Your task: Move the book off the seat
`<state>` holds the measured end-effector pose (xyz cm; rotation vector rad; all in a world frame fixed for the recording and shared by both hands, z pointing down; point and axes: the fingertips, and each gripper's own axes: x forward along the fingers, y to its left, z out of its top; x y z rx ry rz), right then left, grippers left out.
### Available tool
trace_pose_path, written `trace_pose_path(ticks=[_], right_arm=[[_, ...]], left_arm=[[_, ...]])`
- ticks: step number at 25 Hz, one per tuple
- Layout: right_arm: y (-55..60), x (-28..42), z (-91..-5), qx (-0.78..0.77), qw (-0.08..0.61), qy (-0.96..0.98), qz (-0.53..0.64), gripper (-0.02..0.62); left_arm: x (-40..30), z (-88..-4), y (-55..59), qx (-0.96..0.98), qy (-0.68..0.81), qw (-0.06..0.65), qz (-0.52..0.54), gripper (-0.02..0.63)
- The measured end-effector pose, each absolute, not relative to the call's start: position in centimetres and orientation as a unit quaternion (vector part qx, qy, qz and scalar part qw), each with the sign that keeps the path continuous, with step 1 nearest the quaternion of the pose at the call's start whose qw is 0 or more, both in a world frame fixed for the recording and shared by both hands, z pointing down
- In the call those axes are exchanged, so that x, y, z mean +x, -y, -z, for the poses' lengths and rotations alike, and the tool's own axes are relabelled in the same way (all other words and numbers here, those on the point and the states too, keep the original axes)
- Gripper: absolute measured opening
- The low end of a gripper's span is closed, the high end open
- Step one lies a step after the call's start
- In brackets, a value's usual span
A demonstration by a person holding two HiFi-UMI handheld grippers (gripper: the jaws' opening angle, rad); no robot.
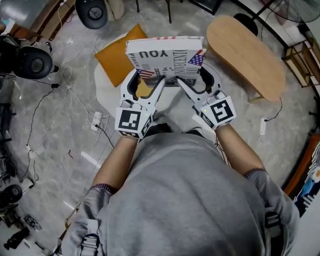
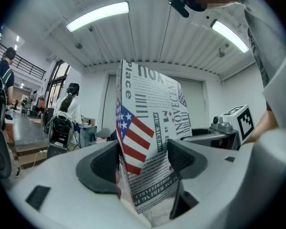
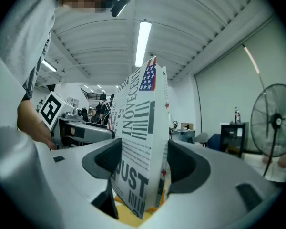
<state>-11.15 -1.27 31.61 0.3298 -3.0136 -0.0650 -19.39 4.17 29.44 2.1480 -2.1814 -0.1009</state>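
Left gripper (image 1: 144,80) and right gripper (image 1: 199,81) each clamped the lower edge of 1 upright book (image 1: 165,57) above the seat (image 1: 103,91).

We are in a big work room, like a lab. We see wires (image 1: 69,81) all over the stone floor (image 1: 58,137), black machines (image 1: 29,62), long ceiling lights (image 2: 97,15), a tall fan (image 3: 275,123), and people (image 2: 69,106) far off.

Upright newsprint-patterned book (image 1: 168,57) with flags
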Motion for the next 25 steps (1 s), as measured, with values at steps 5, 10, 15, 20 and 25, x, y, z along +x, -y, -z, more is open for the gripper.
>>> trace_pose_path(ticks=[5,10,15,20,25], right_arm=[[5.6,-0.2,-31.9,0.149,0.048,0.988,0.017,0.314],[6.7,3.5,-32.2,0.183,0.041,0.982,0.021,0.314],[11.7,13.6,-32.4,0.221,0.037,0.974,0.015,0.314],[14.2,18.2,-32.4,0.260,0.036,0.965,0.015,0.314],[15.2,19.4,-32.3,0.305,0.036,0.952,0.019,0.314]], left_arm=[[-8.9,-29.1,1.0,0.731,0.681,0.037,0.018,0.331],[-5.5,-29.5,2.7,0.754,0.656,0.031,0.013,0.331],[4.5,-29.5,8.4,0.778,0.627,0.025,0.001,0.331],[8.8,-29.5,11.6,0.801,0.598,0.020,0.001,0.331],[9.9,-29.4,13.5,0.828,0.560,0.018,-0.001,0.331]])
